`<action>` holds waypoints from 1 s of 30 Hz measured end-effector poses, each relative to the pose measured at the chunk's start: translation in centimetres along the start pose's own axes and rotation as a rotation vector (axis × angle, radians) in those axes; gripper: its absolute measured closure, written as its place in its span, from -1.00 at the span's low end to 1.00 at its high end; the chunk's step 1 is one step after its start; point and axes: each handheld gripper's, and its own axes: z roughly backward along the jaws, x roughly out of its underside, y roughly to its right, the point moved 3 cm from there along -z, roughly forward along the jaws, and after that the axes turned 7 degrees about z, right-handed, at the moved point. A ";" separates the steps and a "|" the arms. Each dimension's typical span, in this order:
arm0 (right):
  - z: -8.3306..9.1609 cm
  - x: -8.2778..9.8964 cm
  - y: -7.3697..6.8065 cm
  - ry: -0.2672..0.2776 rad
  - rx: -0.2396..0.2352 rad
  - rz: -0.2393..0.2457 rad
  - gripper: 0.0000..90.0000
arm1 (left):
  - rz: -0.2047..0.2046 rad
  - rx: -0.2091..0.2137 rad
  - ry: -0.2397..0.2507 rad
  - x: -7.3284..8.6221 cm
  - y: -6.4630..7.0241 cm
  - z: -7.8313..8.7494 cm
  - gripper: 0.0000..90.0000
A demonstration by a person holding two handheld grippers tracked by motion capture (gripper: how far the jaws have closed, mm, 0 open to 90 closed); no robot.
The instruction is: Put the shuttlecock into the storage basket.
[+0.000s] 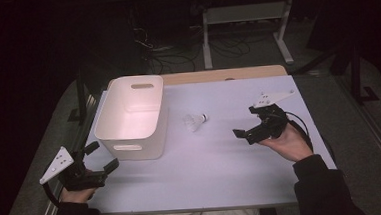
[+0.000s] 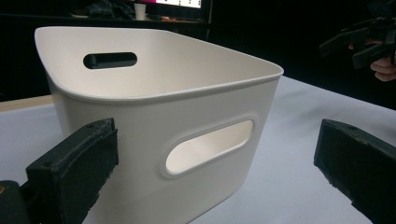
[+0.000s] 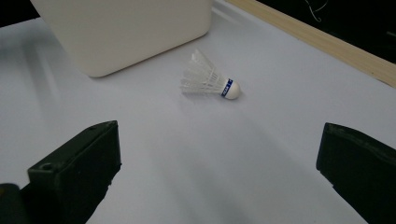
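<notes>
A white shuttlecock (image 1: 195, 120) with a blue band lies on its side on the white table top (image 1: 217, 171), just right of a white plastic bin (image 1: 131, 116). In the right gripper view the shuttlecock (image 3: 210, 78) rests ahead of the jaws, cork pointing right. My right gripper (image 1: 252, 125) is open, held above the table to the right of the shuttlecock, and my right gripper (image 3: 219, 175) has nothing between its jaws. My left gripper (image 1: 101, 157) is open at the table's front left corner, just before the bin's (image 2: 159, 116) handled front wall.
The bin looks empty from above. A wooden strip (image 1: 226, 74) runs along the table's far edge. Beyond it stand a table frame (image 1: 244, 29) and cables on a dark floor. The other hand's gripper (image 2: 369, 39) appears far off in the left gripper view.
</notes>
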 end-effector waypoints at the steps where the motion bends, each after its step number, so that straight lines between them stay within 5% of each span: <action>1: -0.1 -0.1 0.0 -0.001 -0.002 0.000 -1.00 | 0.000 0.000 0.000 0.0 0.0 0.0 -1.00; 30: -4.2 -2.4 -0.5 -0.063 -0.082 0.057 -0.99 | 0.008 0.000 0.006 0.0 -0.1 0.0 -1.00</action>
